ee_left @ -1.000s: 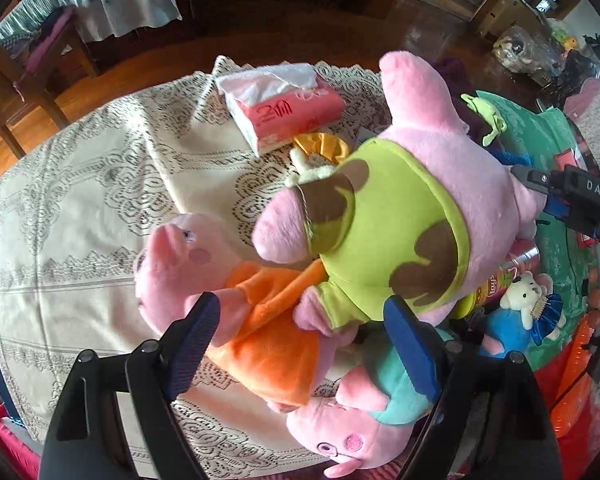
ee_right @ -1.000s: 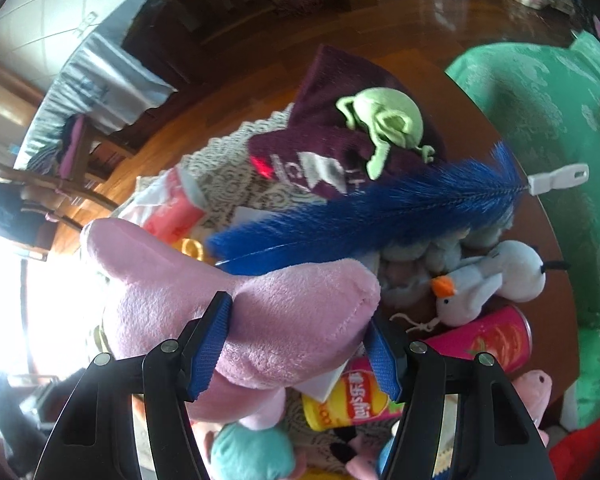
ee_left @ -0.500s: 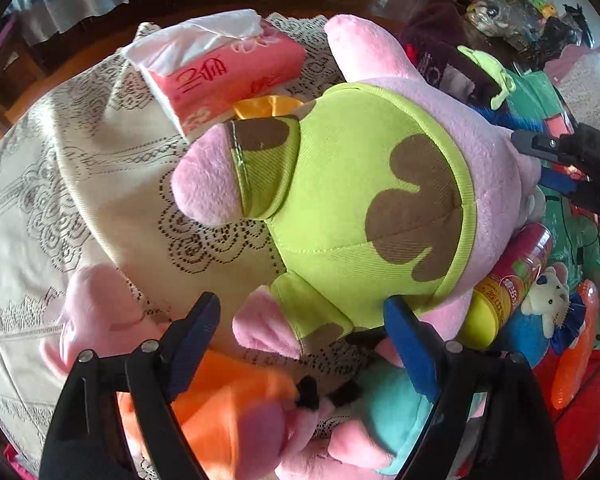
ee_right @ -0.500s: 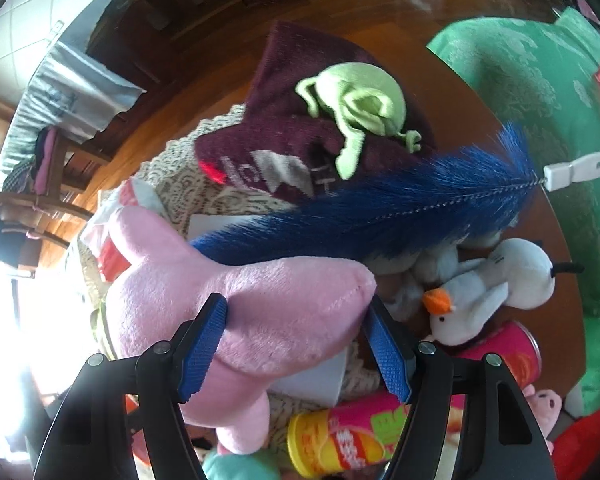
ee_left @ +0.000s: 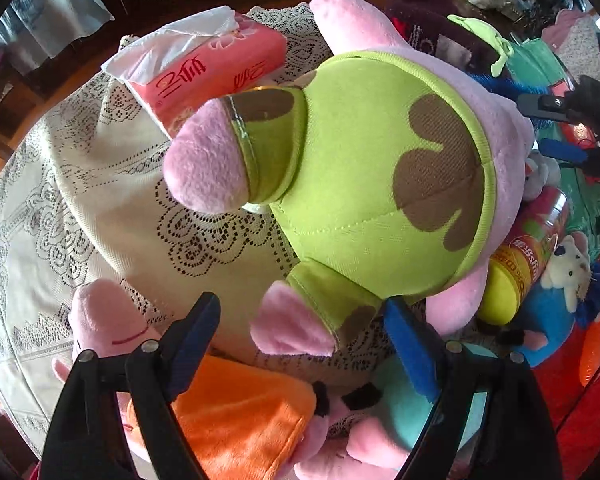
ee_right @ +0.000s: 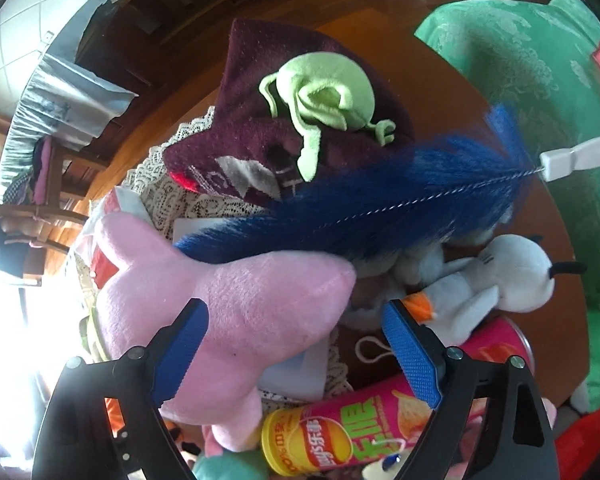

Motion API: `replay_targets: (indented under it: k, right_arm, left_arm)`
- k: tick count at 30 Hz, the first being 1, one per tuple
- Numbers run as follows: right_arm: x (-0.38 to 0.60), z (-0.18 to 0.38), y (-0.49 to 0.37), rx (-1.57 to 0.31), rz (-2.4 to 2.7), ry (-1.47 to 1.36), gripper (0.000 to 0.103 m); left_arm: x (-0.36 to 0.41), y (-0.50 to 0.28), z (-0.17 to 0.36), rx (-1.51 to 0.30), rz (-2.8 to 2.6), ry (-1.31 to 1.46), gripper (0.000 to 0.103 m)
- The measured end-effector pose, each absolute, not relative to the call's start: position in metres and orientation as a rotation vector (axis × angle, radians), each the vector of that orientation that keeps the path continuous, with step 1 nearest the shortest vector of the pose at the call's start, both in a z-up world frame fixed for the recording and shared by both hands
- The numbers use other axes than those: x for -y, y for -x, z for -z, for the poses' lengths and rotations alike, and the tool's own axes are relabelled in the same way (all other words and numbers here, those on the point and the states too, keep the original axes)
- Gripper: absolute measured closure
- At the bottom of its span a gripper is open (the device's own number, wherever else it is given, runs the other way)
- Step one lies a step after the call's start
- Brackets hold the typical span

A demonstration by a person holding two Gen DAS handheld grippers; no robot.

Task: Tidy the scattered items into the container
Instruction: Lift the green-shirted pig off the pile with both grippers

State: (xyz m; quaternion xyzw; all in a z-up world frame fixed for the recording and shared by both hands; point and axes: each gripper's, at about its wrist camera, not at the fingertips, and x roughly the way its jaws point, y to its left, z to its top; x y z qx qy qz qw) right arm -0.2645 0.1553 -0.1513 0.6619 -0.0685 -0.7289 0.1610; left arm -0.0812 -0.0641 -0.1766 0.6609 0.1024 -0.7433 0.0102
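Big pink plush in the green shirt lies on the lace-covered surface, just beside the pink tissue pack. Left gripper hovers with fingers apart around the plush's lower arm, not pressing. Right gripper has just been opening; its fingers stand apart, the plush's pink limb loose between them. Chip can lies just below.

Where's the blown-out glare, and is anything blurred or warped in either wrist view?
Right wrist view: the left edge is blown out white by backlight, washing out detail beside the pink plush; the blue duster stays sharp. Left wrist view: evenly lit, no clipping, and the green-shirted plush is crisp. Both views: strong fisheye bending with dark vignetted corners.
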Motion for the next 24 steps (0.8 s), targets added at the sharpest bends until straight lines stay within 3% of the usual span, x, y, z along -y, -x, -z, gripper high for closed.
replay_targets:
  k: [6,7,8,12,13,14,15,21,24]
  right_arm:
    - [-0.154,0.170,0.278,0.298,2.050,-1.919,0.013]
    - [-0.153,0.173,0.279,0.304,2.040,-1.926,0.015]
    - [-0.150,0.175,0.280,0.295,2.035,-1.929,0.024]
    - [-0.142,0.177,0.278,0.239,2.038,-1.926,0.028]
    - [-0.143,0.178,0.278,0.241,2.032,-1.929,0.028]
    - [-0.143,0.180,0.279,0.243,2.024,-1.933,0.028]
    - [-0.143,0.182,0.279,0.244,2.017,-1.938,0.029]
    - [-0.139,0.174,0.274,0.163,2.048,-1.894,0.044]
    - [-0.136,0.160,0.267,0.136,2.071,-1.853,0.046]
  left_arm:
    - [0.065,0.079,0.180,-0.372,2.336,-2.049,0.019]
    - [0.065,0.080,0.181,-0.378,2.341,-2.050,0.019]
    - [0.064,0.081,0.182,-0.382,2.345,-2.056,0.019]
    - [0.058,0.083,0.190,-0.389,2.364,-2.084,0.019]
    - [0.056,0.084,0.191,-0.402,2.373,-2.091,0.028]
    - [0.054,0.084,0.192,-0.435,2.383,-2.104,0.055]
    - [0.052,0.084,0.191,-0.468,2.393,-2.111,0.060]
    - [0.039,0.079,0.168,-0.375,2.438,-2.039,0.067]
    - [0.040,0.076,0.149,-0.361,2.458,-2.013,0.067]
